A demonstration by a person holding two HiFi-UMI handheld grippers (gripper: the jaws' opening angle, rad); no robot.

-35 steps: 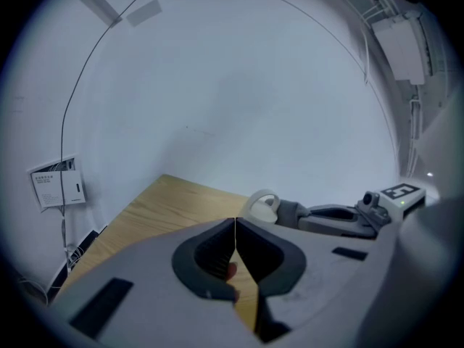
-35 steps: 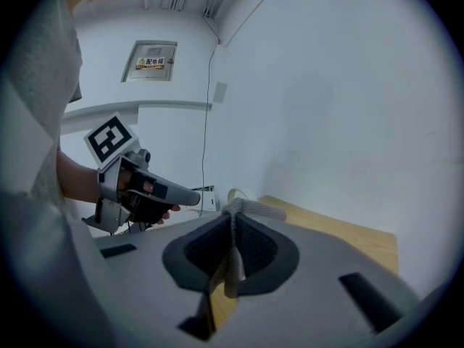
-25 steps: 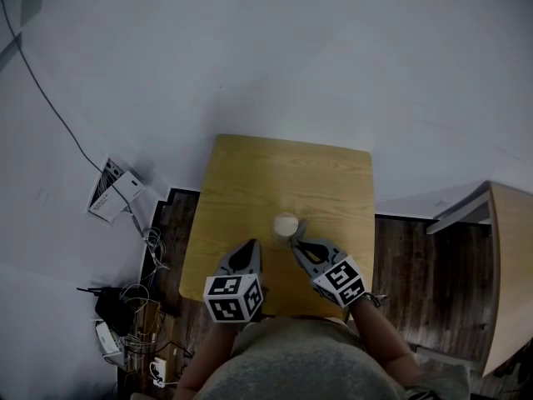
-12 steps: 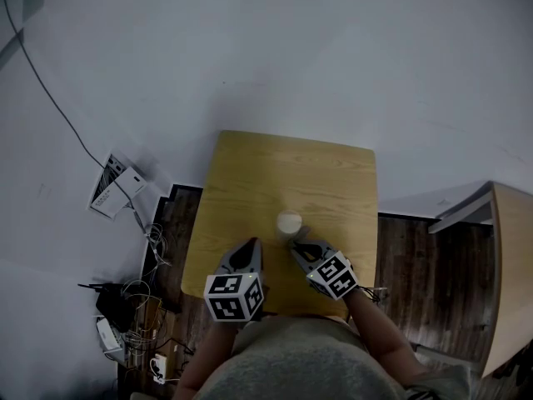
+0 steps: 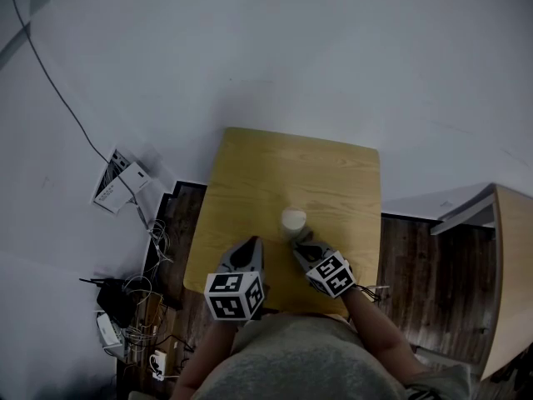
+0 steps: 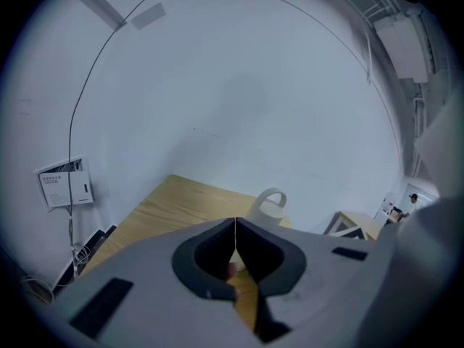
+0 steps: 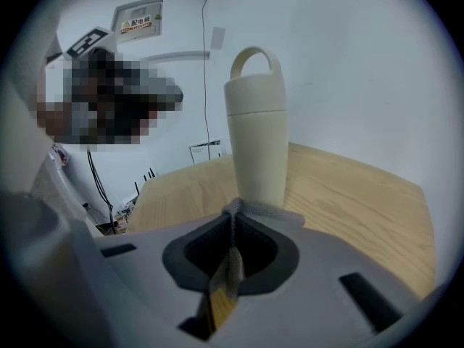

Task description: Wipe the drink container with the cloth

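Note:
A tall cream drink container (image 7: 257,133) with a loop handle on its lid stands upright on the wooden table (image 5: 250,182); in the head view the container (image 5: 292,221) is near the table's middle front. My right gripper (image 7: 233,216) is shut on a grey cloth (image 7: 254,210), which presses against the container's lower side. In the head view the right gripper (image 5: 297,242) sits just below the container. My left gripper (image 5: 251,245) is shut with nothing in it, a little to the container's left, and its own view shows the container (image 6: 268,207) beyond the jaws.
The table stands against a white wall. Cables and a power strip (image 5: 125,307) lie on the dark floor at the left, with a white box (image 5: 117,182) by the wall. Another wooden piece (image 5: 508,265) stands at the right.
The right gripper with the cloth has slid slightly down and back along the container's side. The left gripper has stayed where it was.

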